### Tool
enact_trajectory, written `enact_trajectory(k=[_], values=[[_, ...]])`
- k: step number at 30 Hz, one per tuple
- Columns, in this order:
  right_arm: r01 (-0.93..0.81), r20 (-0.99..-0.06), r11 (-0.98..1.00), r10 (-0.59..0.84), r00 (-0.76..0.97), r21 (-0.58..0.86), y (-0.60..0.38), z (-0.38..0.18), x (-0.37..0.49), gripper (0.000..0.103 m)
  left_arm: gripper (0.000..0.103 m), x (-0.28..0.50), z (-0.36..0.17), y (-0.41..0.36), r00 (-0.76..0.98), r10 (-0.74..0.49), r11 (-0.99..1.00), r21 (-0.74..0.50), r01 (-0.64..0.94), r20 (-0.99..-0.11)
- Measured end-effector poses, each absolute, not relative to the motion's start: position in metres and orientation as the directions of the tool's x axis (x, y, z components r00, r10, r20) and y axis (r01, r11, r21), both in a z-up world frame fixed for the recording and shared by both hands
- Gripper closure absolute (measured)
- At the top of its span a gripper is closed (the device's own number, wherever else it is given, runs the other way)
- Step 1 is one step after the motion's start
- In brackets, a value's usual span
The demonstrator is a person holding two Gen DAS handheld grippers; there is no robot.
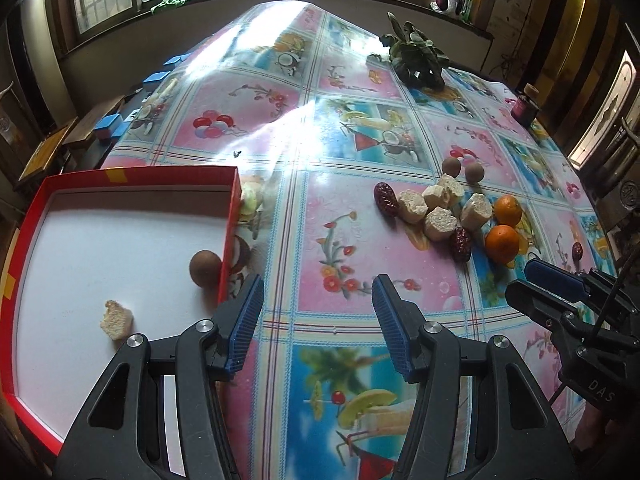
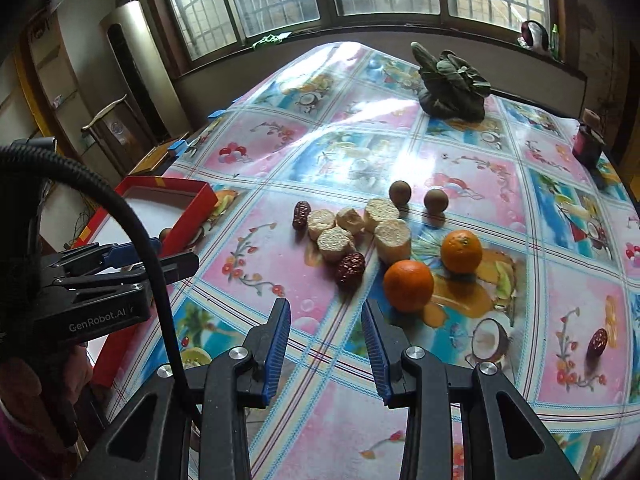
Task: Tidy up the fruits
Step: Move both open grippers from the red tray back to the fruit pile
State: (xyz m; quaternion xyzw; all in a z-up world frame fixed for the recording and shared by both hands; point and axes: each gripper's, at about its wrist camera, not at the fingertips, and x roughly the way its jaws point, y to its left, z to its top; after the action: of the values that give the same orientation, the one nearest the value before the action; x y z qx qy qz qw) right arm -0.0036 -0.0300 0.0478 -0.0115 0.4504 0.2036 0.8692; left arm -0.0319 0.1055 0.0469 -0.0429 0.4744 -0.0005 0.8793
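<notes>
My table (image 1: 328,216) fills the scene, draped in a glossy plastic cloth printed with pink and blue squares of flowers, balloons and drinks, and window glare streaks across it. At the near left sits my red cardboard box (image 1: 230,216), shallow and square-cornered, with a smooth white floor. Far off to the right lies a crumpled bunch of dark leafy greens (image 2: 452,88).

The fruit is mostly heaped mid-table, to the right of the box. Two oranges (image 2: 409,285), round and pebbly-skinned, sit side by side at the near right of the heap. Five pale chunks (image 2: 336,243), stubby cylinders with crumbly, porous cut faces, crowd together just left of them. Two smooth brown round fruits (image 2: 400,192) stand at the far edge of the heap. Wrinkled dark red dates (image 2: 350,269) flank the chunks, and one more lies alone at the right.

Inside the box, a brown round fruit (image 1: 205,269) rests against the right wall, and a torn pale chunk (image 1: 116,319) lies nearer me.

My left gripper (image 1: 318,312) hangs over the cloth beside the box's corner, blue ribbed pads well apart, nothing between them. My right gripper (image 2: 326,326) hovers just near of the heap, pads narrower yet clearly parted, empty too.
</notes>
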Motion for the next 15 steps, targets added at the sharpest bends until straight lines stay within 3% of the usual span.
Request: enact_trajectory(k=[15], values=[[-0.332, -0.775, 0.919, 0.367, 0.515, 0.215, -0.063, 0.042, -0.002, 0.067, 0.047, 0.059, 0.04, 0.076, 0.516, -0.053, 0.988, -0.119, -0.097, -0.855]])
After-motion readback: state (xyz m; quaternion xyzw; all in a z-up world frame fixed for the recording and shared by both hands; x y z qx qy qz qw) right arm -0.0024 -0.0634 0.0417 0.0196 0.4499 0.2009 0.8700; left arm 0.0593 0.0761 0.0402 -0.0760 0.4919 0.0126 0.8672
